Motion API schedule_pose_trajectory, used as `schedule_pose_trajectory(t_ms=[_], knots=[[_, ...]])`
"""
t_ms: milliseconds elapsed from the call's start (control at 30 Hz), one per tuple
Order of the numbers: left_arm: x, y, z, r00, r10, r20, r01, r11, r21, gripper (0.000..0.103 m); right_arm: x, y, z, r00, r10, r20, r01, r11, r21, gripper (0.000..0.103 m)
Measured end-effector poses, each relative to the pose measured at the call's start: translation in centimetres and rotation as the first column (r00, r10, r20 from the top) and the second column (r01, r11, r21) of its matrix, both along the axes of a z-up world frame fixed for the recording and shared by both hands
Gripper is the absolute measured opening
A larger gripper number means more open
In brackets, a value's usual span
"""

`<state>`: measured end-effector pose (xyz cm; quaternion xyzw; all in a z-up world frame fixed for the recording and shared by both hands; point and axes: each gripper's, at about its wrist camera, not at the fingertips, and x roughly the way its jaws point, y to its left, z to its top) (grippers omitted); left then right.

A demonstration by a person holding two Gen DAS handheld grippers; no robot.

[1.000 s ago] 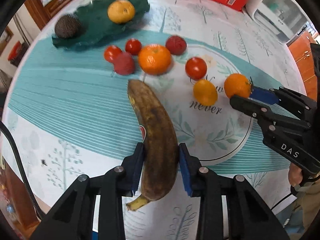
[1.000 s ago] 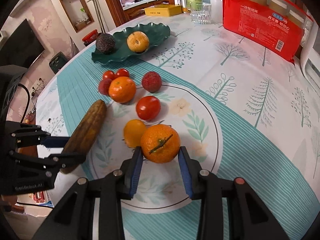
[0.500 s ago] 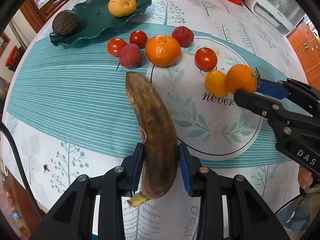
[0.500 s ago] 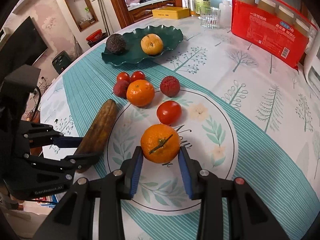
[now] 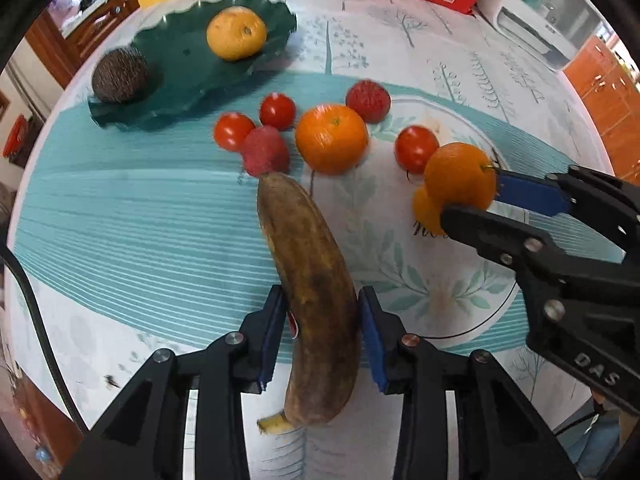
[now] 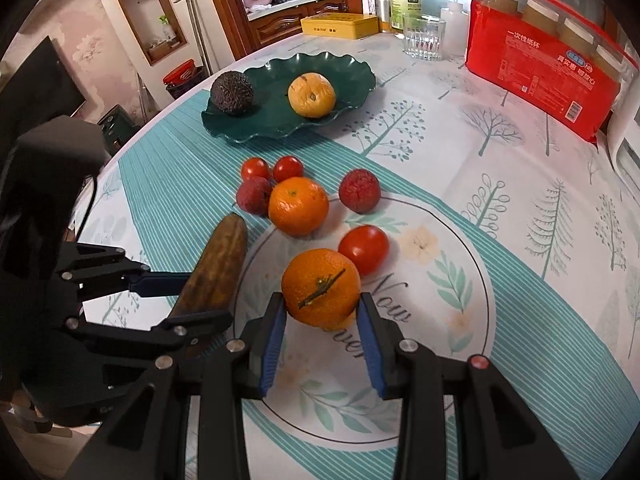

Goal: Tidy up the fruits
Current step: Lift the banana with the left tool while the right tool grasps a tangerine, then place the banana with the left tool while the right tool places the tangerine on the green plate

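Both wrist views overlook the shared table [image 5: 120,216] closely.

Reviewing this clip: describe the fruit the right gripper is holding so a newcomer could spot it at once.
Start at the dark green plate at the far side, then come toward the camera past the loose fruit cluster. The orange sits clamped in the right gripper. Unlike the other orange on the cloth, it shows a green stem.

- An avocado [image 6: 232,92] and a citrus fruit [image 6: 311,95] are set in the dish [image 6: 352,76], upper centre of the frame.
- Tomatoes [image 6: 272,168] are clustered below it.
- A packet [image 6: 548,68] is placed upper right.
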<state>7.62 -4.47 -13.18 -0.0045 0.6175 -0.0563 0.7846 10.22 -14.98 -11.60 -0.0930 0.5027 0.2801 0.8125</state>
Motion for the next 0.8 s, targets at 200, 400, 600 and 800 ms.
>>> schedule_pose_trajectory(t_ms=[200, 400, 600, 800], knots=[[1.2, 2.4, 4.3, 0.995, -0.068, 0.070, 0.066, 0.997, 0.026, 0.034, 0.8, 2.3, 2.0, 0.999, -0.020, 0.026, 0.019, 0.999, 0.030, 0.036], [3.4, 6.2, 6.8, 0.991, -0.085, 0.106, 0.088, 0.996, -0.023, 0.034, 2.5, 5.5, 3.8, 0.997, -0.032, 0.068, 0.028, 0.998, 0.057, 0.036], [5.4, 9.5, 8.6, 0.985, -0.093, 0.146, 0.102, 0.993, -0.055, 0.033, 4.8, 8.6, 4.3, 0.995, -0.053, 0.083, 0.047, 0.996, 0.074, 0.036], [8.5, 12.6, 11.1, 0.975, -0.090, 0.204, 0.103, 0.993, -0.053, 0.034, 6.5, 11.1, 4.1, 0.994, -0.070, 0.080, 0.064, 0.995, 0.072, 0.036]])
